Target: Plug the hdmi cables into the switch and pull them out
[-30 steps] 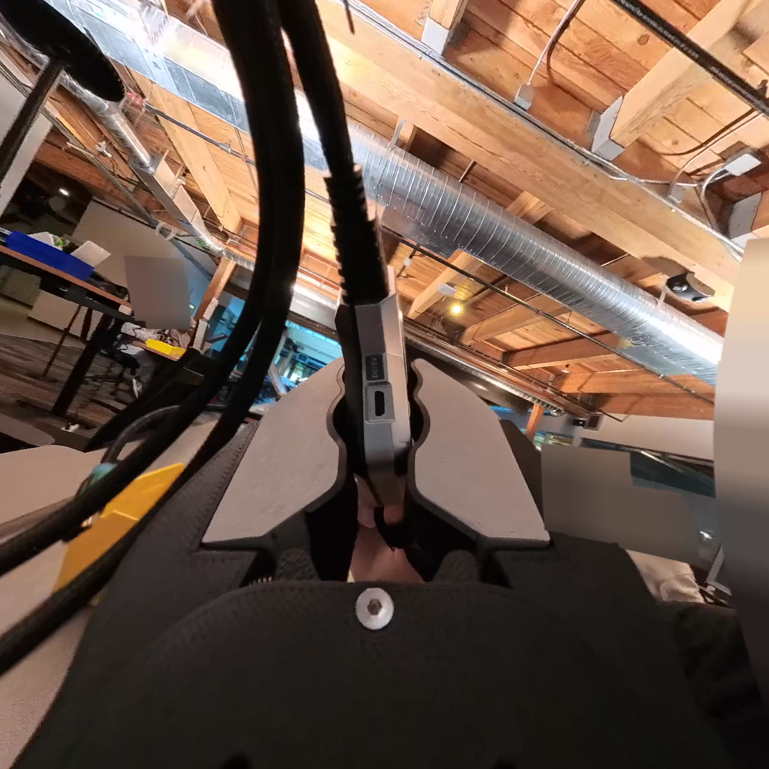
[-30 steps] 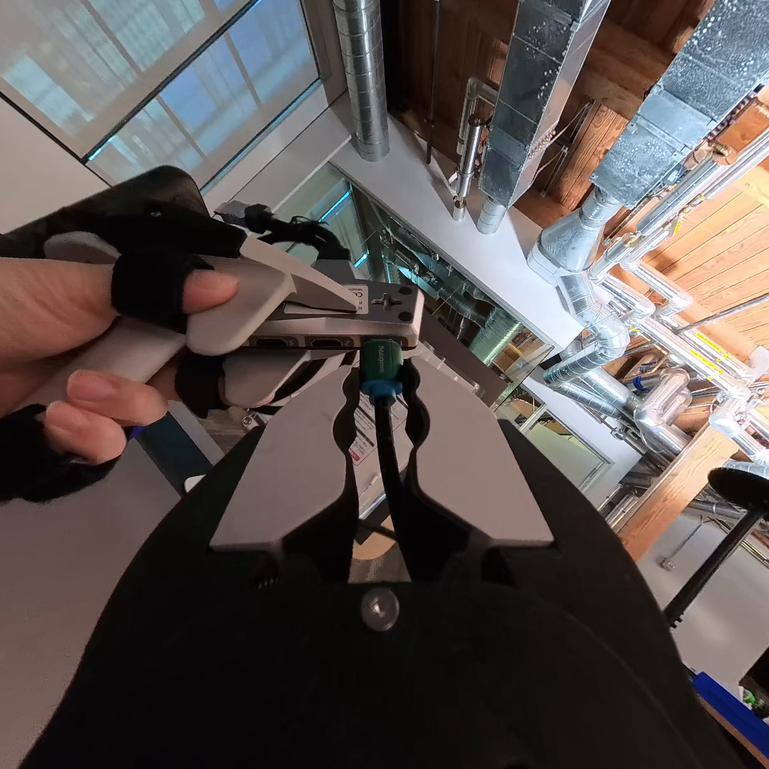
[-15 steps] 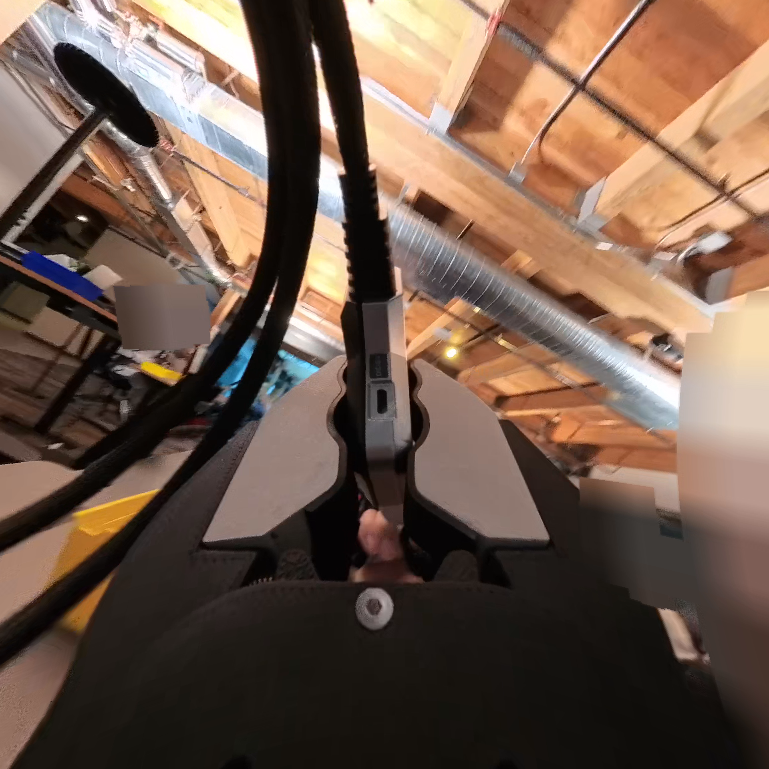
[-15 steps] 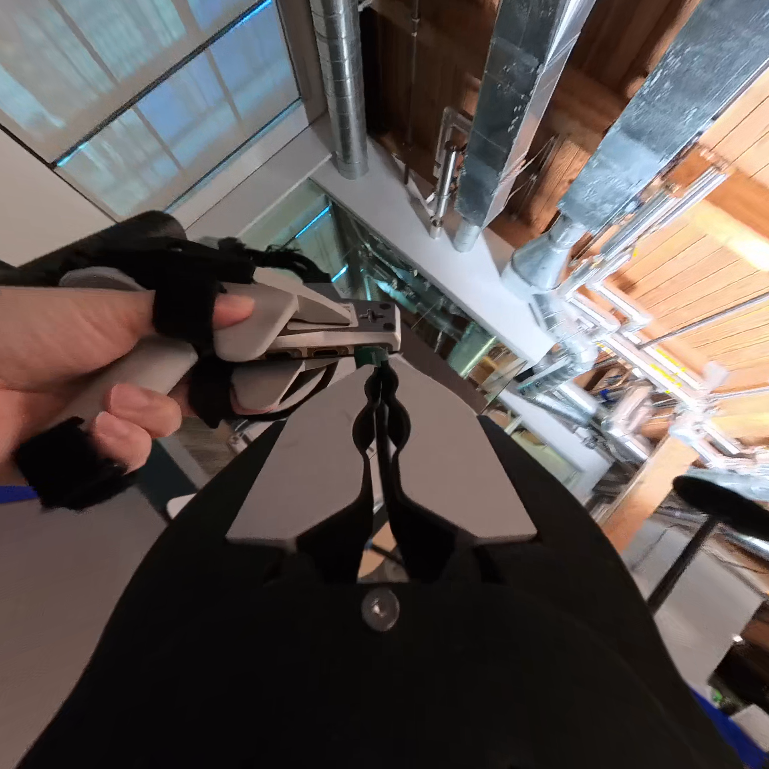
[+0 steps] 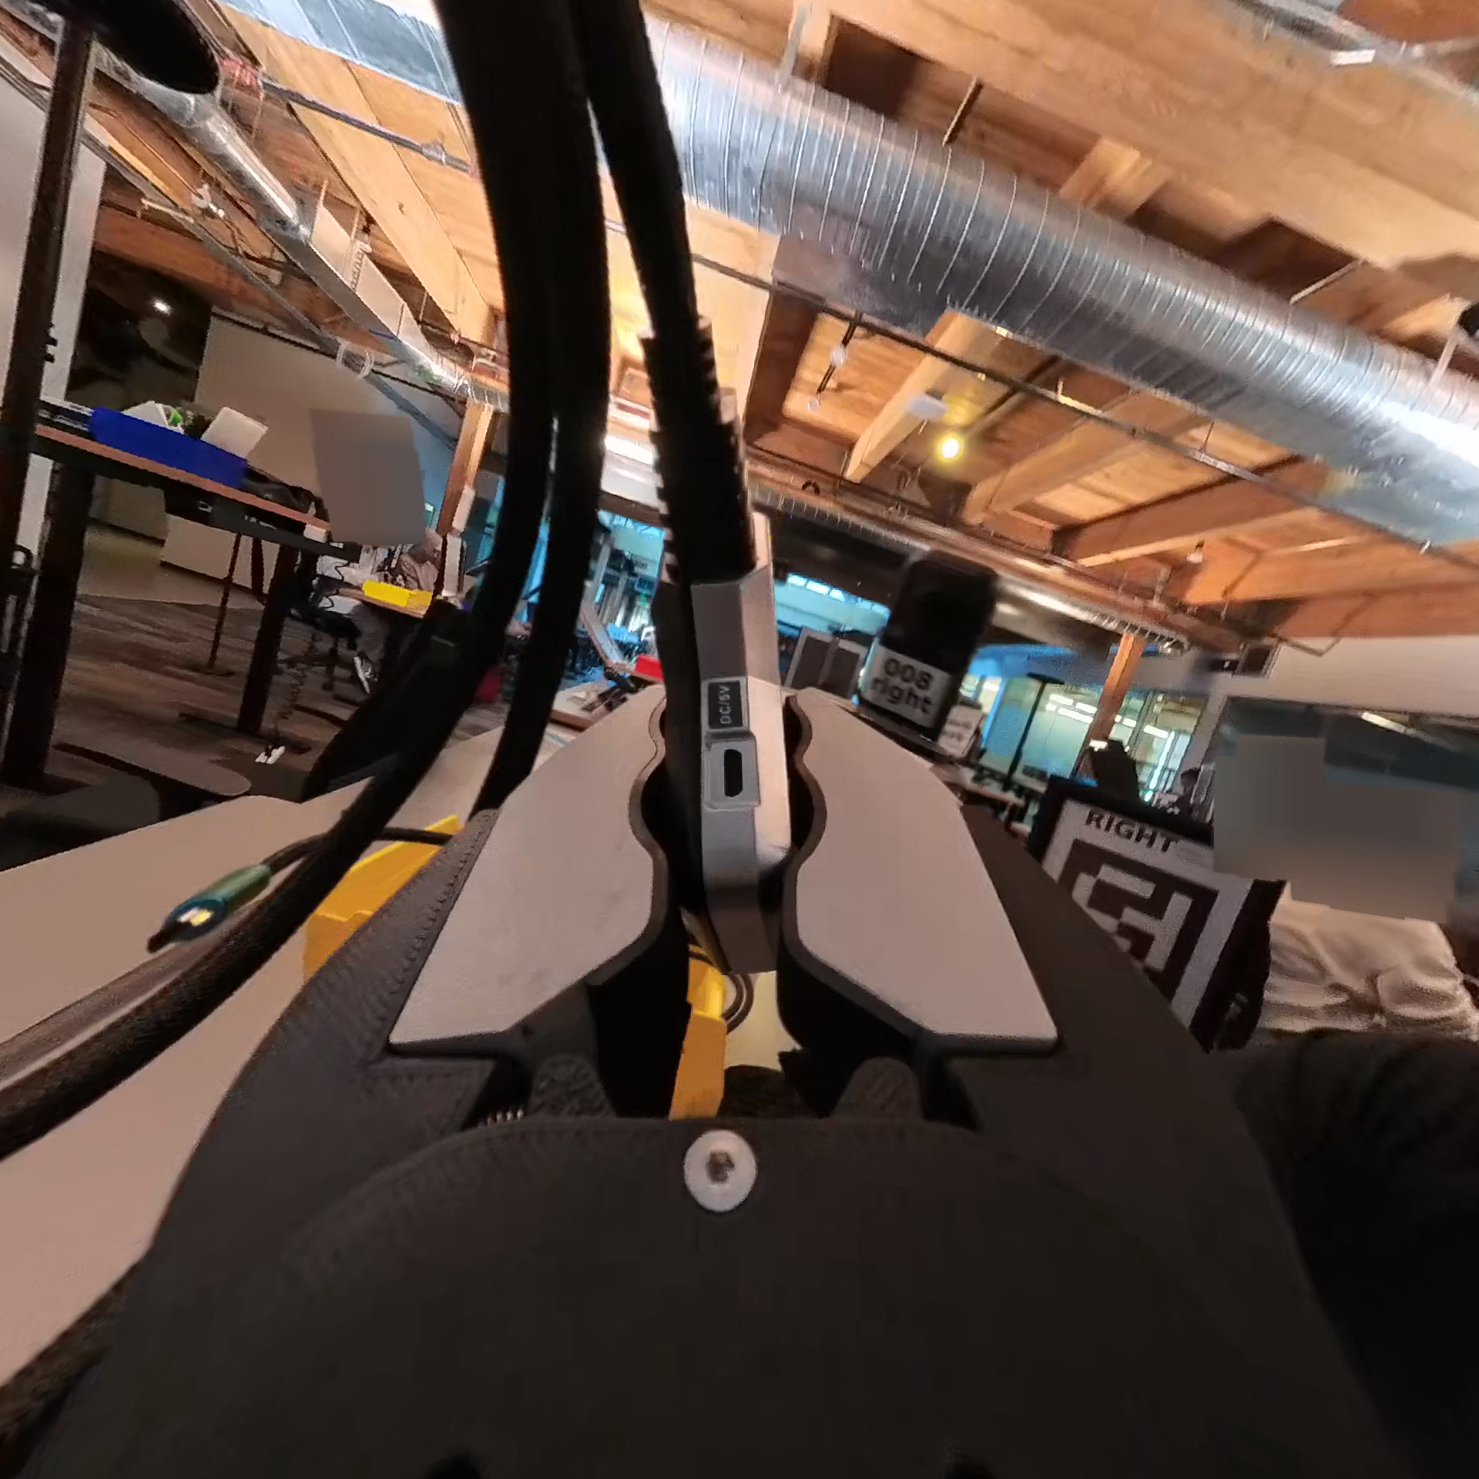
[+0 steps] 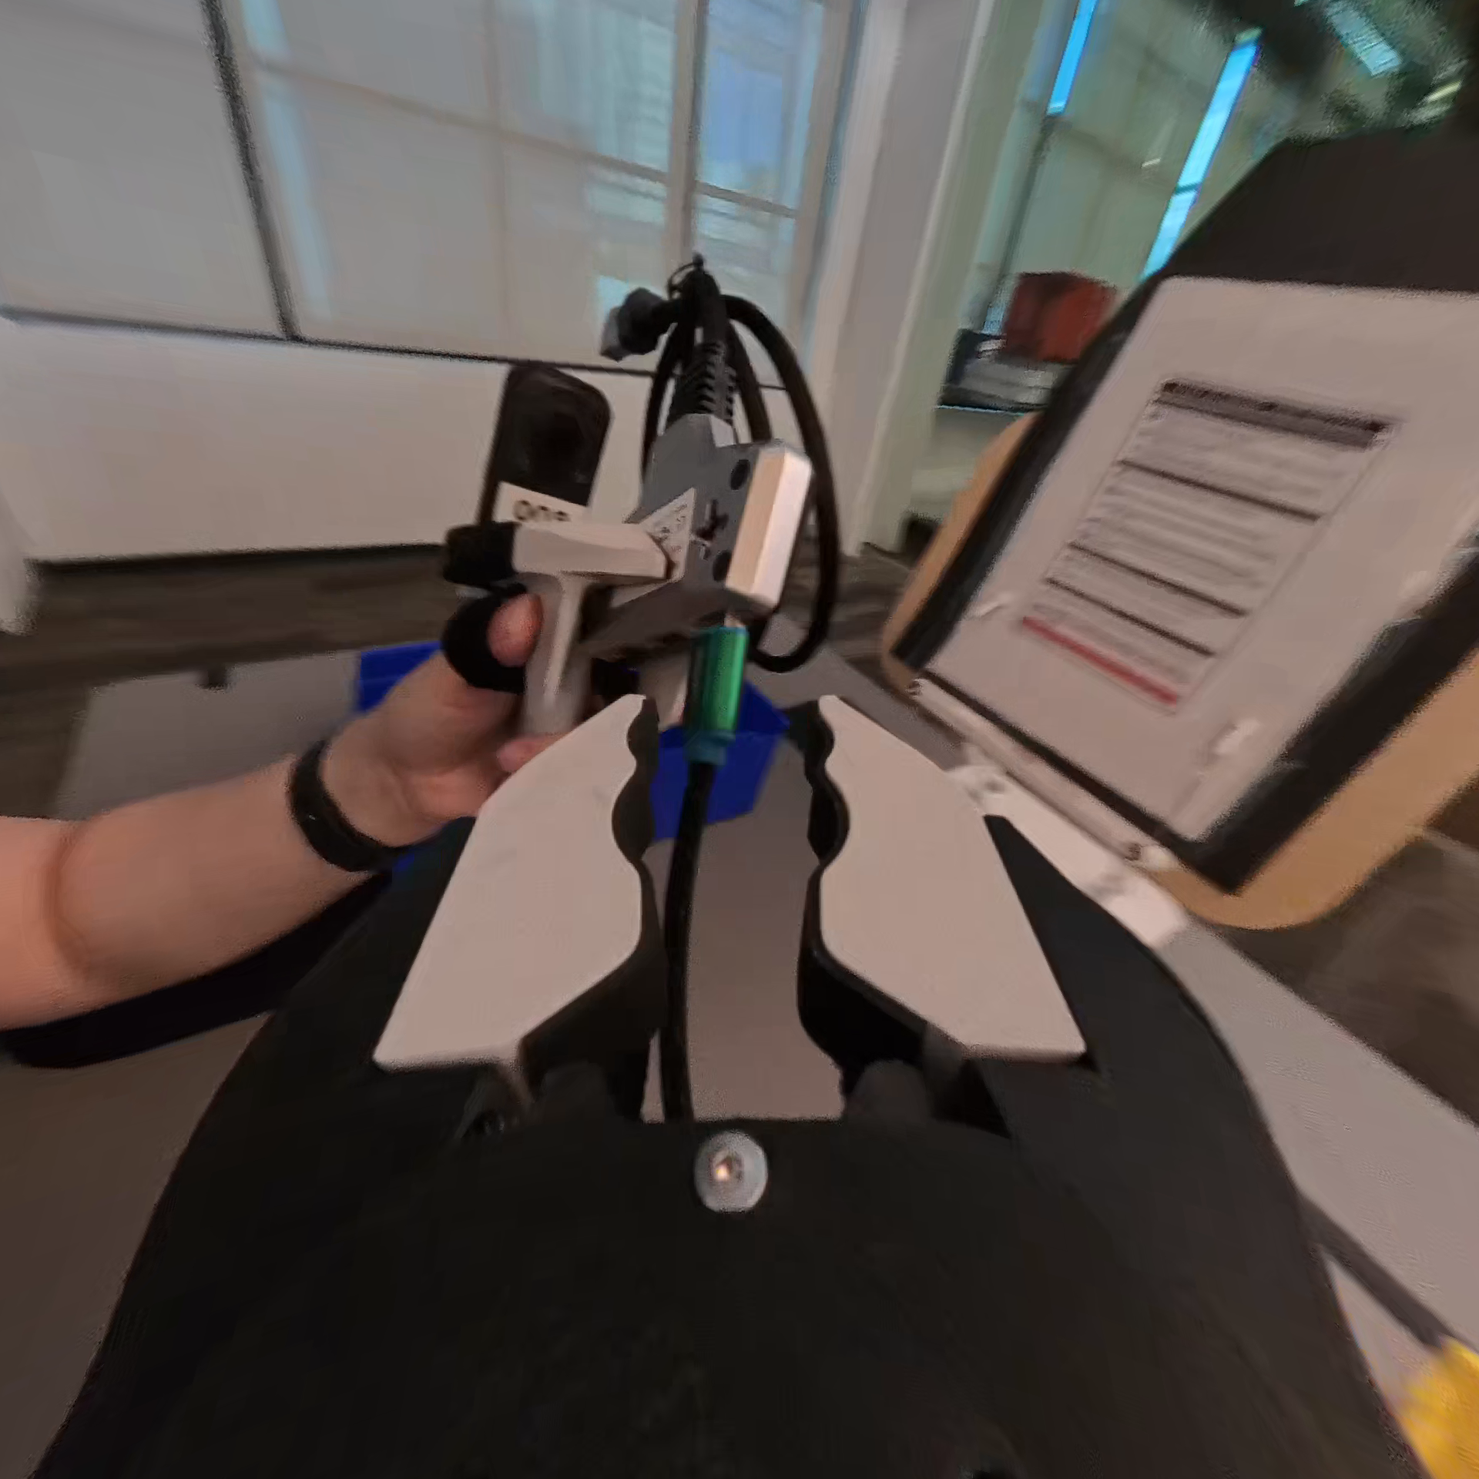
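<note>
left tool (image 5: 724,788): closed tight on the switch, one grey pad pressing each flat side
right tool (image 6: 730,720): spread wide, its two pads well apart and touching nothing; a thin black cable runs up the gap between them
switch (image 5: 732,780): one silver box, held edge-on and nearly upright in the left wrist view, a small oval port facing the camera; in the right wrist view it sits raised above the tabletop, beyond the right tool's tips
green plug (image 6: 718,684): one, seated in the underside of the switch, its cable hanging down between the open pads without contact
loose plug (image 5: 210,900): one more green-sleeved connector, lying free at the left on the tabletop (image 5: 96,904), not inserted anywhere
thick black cables (image 5: 544,336): three visible in the left wrist view, rising past the top of the frame; one with a ribbed strain relief enters the top of the switch
hand (image 6: 432,736): one, gripping the left tool's handle, a dark band on the wrist
blue bin (image 6: 720,768): one, behind the green plug
yellow bin (image 5: 360,904): one, partly hidden behind the left tool
tablet (image 6: 1184,576): one propped screen at the right, tilted back
</note>
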Demonstrator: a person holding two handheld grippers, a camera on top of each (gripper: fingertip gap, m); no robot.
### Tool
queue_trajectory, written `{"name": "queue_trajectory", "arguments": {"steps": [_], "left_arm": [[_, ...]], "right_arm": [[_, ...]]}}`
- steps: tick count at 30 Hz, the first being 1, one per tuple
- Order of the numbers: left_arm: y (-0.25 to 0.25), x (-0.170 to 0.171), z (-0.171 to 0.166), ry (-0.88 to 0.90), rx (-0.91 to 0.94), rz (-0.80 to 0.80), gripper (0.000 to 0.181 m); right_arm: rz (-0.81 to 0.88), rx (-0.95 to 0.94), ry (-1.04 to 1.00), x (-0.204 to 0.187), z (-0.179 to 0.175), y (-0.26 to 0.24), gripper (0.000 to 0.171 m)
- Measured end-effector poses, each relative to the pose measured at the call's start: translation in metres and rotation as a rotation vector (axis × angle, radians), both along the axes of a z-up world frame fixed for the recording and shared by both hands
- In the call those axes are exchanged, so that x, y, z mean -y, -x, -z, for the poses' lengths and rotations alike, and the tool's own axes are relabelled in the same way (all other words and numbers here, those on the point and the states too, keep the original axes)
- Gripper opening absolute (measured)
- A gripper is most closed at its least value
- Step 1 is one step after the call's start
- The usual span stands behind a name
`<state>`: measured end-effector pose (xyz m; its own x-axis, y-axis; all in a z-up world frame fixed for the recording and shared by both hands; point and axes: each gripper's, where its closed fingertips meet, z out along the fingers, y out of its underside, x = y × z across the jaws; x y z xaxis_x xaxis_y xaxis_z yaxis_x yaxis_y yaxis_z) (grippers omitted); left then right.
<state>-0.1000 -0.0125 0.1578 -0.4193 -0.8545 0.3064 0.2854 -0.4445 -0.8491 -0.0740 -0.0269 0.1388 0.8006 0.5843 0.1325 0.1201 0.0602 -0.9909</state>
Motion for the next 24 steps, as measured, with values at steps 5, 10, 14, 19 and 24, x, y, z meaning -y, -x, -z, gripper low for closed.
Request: {"name": "queue_trajectory", "arguments": {"steps": [5, 10, 14, 19, 24], "left_arm": [[-0.008, 0.003, 0.006, -0.012, -0.014, -0.020, 0.023], [-0.005, -0.004, 0.004, 0.058, 0.024, -0.031, 0.023], [-0.003, -0.010, 0.005, 0.103, 0.034, -0.050, 0.022], [-0.003, -0.010, 0.004, 0.103, 0.026, -0.053, 0.022], [0.000, -0.008, 0.000, 0.097, 0.044, -0.050, 0.022]], "right_arm": [[-0.158, -0.178, 0.091, -0.009, 0.010, 0.008, 0.014], [-0.199, -0.322, 0.052, -0.013, 0.007, 0.009, 0.014], [-0.197, -0.445, 0.024, -0.018, 0.007, 0.010, 0.014], [-0.202, -0.444, 0.031, -0.017, 0.007, 0.011, 0.014], [-0.189, -0.469, 0.003, -0.014, 0.004, 0.013, 0.014]]}}
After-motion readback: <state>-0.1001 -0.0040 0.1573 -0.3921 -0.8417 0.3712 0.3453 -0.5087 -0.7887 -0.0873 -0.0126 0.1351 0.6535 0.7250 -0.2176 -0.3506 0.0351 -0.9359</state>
